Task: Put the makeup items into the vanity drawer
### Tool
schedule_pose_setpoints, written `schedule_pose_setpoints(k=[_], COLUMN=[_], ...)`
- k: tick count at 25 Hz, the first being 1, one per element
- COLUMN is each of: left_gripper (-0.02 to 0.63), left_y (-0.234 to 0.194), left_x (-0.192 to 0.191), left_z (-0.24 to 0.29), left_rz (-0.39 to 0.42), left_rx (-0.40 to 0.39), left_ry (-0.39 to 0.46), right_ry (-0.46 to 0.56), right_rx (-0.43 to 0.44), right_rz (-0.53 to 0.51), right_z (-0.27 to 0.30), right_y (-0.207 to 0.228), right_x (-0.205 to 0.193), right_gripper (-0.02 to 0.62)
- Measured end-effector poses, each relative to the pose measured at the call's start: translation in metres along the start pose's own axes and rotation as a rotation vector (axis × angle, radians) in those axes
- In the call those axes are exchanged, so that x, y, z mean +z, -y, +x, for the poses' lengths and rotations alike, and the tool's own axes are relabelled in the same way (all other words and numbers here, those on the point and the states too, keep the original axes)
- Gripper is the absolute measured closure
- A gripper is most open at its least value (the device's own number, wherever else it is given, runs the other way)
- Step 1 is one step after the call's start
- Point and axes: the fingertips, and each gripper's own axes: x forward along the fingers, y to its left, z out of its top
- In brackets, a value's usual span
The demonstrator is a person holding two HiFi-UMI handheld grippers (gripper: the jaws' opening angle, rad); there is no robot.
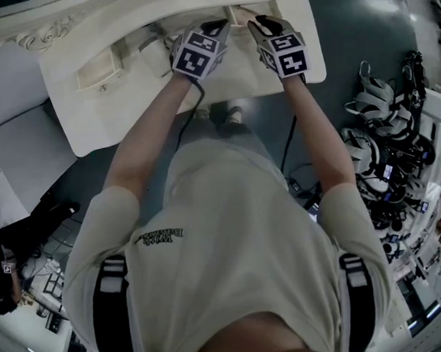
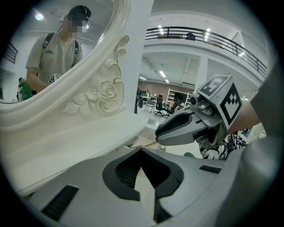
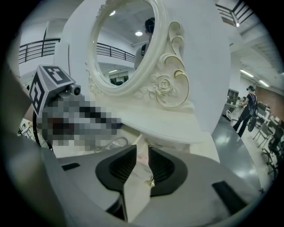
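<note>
Both grippers reach over the white vanity (image 1: 115, 115), side by side under its mirror. My right gripper (image 3: 142, 151) is open. A small gold drawer pull (image 3: 151, 181) shows in the gap, close to the right pad, with neither pad pressing on it. Beyond the tips lies a cream drawer recess holding something pale pink (image 3: 141, 156) that I cannot identify. My left gripper (image 2: 141, 153) has its tips together and holds nothing. The right gripper (image 2: 179, 131) sits just to its right. In the head view the left gripper (image 1: 215, 29) and right gripper (image 1: 263, 27) point at the vanity's back.
An oval carved mirror (image 3: 126, 42) rises right behind the grippers, its shelf (image 3: 159, 126) overhanging the drawer area. A thin cable loop (image 3: 113, 142) lies on the vanity top. A rack of gear (image 1: 388, 157) stands on the floor to the right.
</note>
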Motion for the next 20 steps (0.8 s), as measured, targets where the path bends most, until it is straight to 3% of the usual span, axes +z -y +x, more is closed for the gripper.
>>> schedule_pose_setpoints(k=[10,15,20], left_gripper=[0.601,0.601,0.601], left_y=[0.006,0.011,0.021], left_x=[0.019,0.045,0.074], left_z=[-0.018,-0.039,-0.064], left_rz=[0.009,-0.033,0.015], left_rx=[0.015,0.018,0.029], left_ry=[0.041,0.097,0.155], right_ry=[0.061,0.138,0.224], right_rx=[-0.014,-0.029,-0.033], right_rz=[-0.026,-0.041,-0.039], right_z=[-0.025,-0.055,-0.09], right_y=[-0.008,-0.012,-0.017], right_x=[0.019,0.046,0.073], right_gripper=[0.543,0.581,0.583])
